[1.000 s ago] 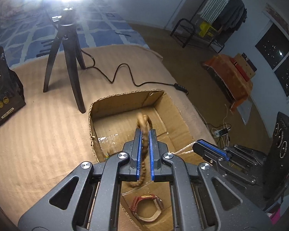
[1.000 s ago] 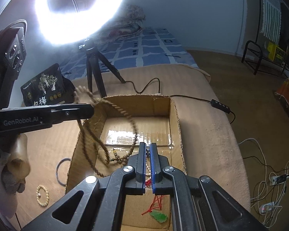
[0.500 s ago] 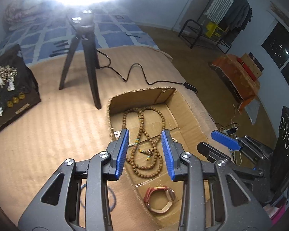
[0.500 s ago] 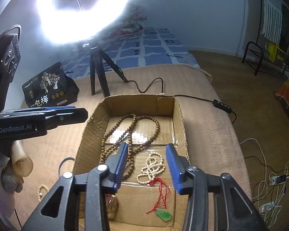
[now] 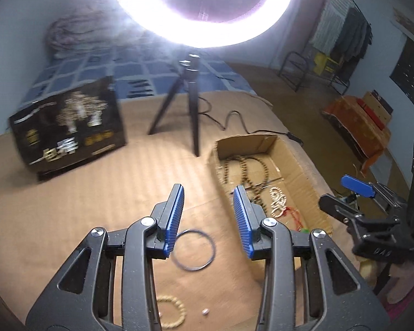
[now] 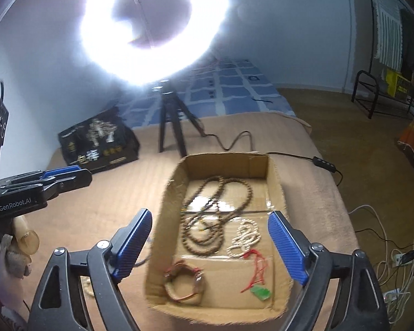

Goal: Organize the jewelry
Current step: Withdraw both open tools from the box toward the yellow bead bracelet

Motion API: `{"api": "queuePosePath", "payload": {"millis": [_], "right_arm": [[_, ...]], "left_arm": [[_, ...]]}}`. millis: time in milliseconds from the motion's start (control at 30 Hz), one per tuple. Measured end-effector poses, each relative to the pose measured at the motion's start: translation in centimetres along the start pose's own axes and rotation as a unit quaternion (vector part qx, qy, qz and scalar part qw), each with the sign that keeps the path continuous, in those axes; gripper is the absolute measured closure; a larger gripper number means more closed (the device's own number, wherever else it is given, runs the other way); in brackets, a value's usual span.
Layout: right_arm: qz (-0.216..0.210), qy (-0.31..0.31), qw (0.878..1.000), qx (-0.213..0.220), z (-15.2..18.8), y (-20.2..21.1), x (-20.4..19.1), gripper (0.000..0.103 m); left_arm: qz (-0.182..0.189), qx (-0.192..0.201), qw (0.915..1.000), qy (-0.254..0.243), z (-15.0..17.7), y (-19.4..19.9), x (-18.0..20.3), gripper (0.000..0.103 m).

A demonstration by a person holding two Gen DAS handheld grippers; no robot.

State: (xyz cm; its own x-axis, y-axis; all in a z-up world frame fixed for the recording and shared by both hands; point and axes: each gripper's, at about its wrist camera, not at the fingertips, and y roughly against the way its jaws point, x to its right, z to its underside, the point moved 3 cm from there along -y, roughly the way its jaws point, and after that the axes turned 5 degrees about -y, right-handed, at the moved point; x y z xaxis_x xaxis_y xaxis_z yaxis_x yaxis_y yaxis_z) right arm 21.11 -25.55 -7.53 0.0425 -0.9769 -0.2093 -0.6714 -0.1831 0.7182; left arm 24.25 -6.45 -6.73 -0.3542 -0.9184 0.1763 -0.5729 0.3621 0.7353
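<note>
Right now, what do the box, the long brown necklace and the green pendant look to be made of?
Box: plain corrugated cardboard, matte brown, with torn fuzzy edges and glossy clear tape on the floor. Long brown necklace: small round beads, dull brown, probably wood or seed; too blurred to be sure. Green pendant: glossy translucent green, jade-like, possibly glass or plastic, on a red cord.

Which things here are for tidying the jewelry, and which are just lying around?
For the job:
box
brown beads
white beads
green pendant
watch
dark ring
pale bracelet

Just lying around:
ring light
tripod
black bag
cable
</note>
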Motion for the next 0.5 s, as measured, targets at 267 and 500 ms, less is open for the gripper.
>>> {"api": "queuePosePath", "payload": {"millis": [267,500], "right_arm": [[-0.024,0.055,0.998,-0.011,2.9,2.1,-4.7,0.013],[-0.038,0.098,0.994,-0.035,6.9,2.7,-7.9,0.013]], "left_arm": [[-0.027,-0.014,0.9995,0.013,5.1,3.8,-3.3,0.062],[-0.024,-0.039,0.9981,0.042,8.9,3.9,-5.6,0.062]]}}
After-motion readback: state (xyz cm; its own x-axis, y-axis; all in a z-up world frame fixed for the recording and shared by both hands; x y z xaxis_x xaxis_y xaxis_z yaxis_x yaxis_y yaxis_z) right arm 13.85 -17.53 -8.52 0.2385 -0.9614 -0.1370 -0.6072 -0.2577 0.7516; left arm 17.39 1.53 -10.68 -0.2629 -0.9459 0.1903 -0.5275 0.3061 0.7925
